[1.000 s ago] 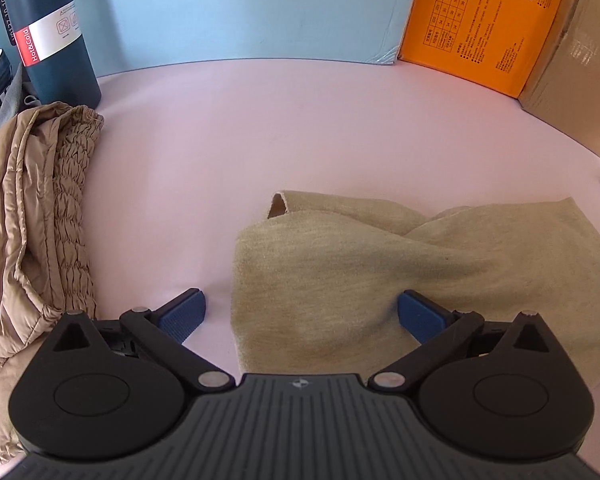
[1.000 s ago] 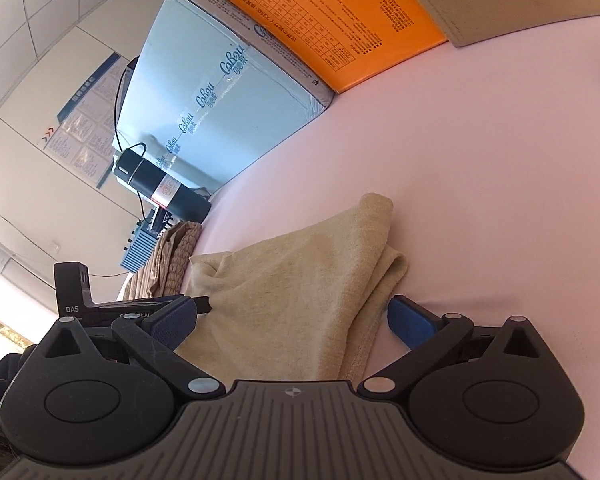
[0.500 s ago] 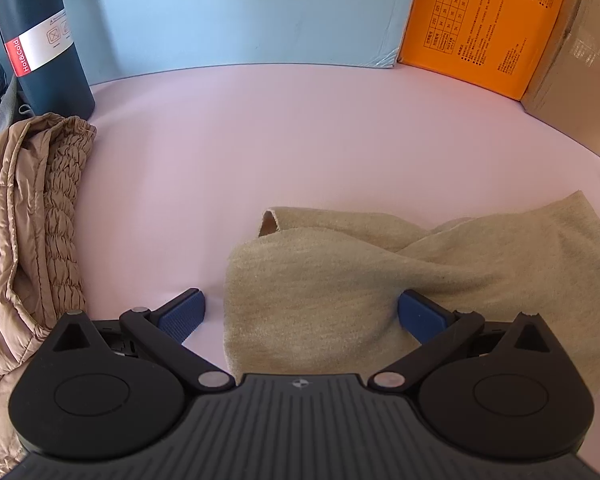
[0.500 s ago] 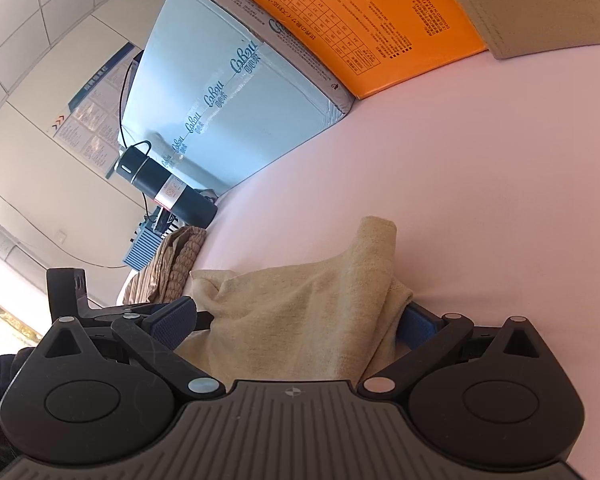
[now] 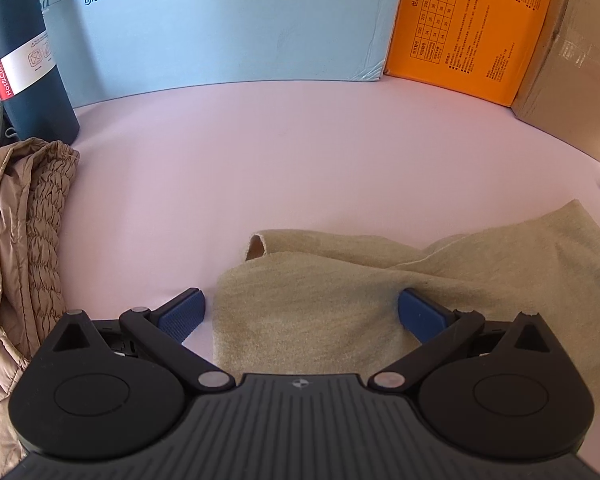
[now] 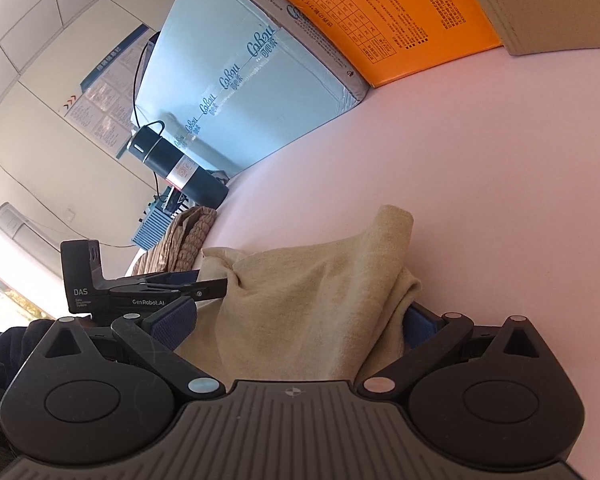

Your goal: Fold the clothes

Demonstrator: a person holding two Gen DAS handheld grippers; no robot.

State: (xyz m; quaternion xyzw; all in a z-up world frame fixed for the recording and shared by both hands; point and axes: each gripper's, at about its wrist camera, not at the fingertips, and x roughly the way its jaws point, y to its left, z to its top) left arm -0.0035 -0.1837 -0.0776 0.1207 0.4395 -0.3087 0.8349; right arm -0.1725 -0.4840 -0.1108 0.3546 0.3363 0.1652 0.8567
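A beige cloth (image 5: pixel 340 300) lies crumpled on the pink surface (image 5: pixel 280 160), spread from the middle of the left wrist view out toward 3 o'clock, where one edge rises in a peak. A small curled hem stands up at its 11 o'clock corner.

The left claw (image 5: pixel 302 312) stands wide. Its left pad (image 5: pixel 182 314) sits over bare surface just beside the cloth's edge, and its right pad (image 5: pixel 420 314) is over the cloth; whether either touches the fabric cannot be told.

In the right wrist view the right claw (image 6: pixel 296 322) is also spread wide, with the cloth (image 6: pixel 320 300) bunched between its fingers and rising toward 12 o'clock in a soft fold. The right pad (image 6: pixel 418 326) is half hidden behind the fabric. The left claw (image 6: pixel 204 289) shows here at 9 o'clock, side on, its tip at the cloth's edge.

A tan quilted jacket (image 5: pixel 20 248) lies heaped along the surface at 9 o'clock of the left view, well apart from the cloth. Behind it, at 10 o'clock, a dark flask (image 5: pixel 24 64) stands upright. A pale blue box (image 5: pixel 228 28) walls off the far side at 12 o'clock, an orange box (image 5: pixel 472 28) stands beside it at 1 o'clock, and a brown carton (image 5: pixel 576 64) follows at 2 o'clock.
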